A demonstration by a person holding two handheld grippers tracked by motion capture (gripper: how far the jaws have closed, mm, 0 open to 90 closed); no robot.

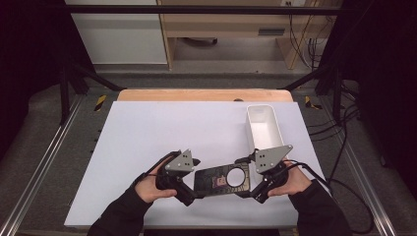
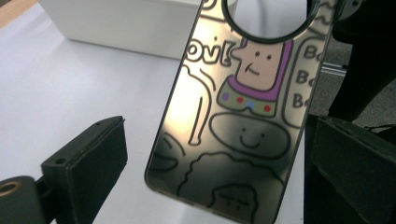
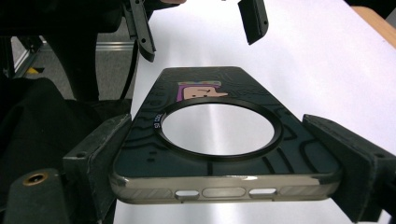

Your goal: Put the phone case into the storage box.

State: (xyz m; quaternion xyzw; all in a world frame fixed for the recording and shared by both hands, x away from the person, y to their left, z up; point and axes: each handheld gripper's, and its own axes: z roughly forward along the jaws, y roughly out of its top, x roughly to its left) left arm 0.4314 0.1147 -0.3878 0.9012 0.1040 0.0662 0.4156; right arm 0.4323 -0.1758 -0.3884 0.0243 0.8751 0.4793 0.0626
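A dark, see-through phone case (image 1: 216, 181) with cartoon drawings and a large round camera ring hangs just above the white table sheet (image 1: 162, 132), near its front edge. My right gripper (image 1: 253, 189) is shut on its ring end; in the right gripper view both jaws press the long sides of the case (image 3: 219, 154). My left gripper (image 1: 193, 192) stands open around the other end. In the left gripper view the case (image 2: 233, 140) lies between the jaws, with a clear gap to the left jaw.
A long white open bin (image 1: 263, 128) stands on the sheet at the right, just beyond my right gripper. A wooden table edge (image 1: 204, 95) runs behind the sheet. Metal rails flank the table on both sides.
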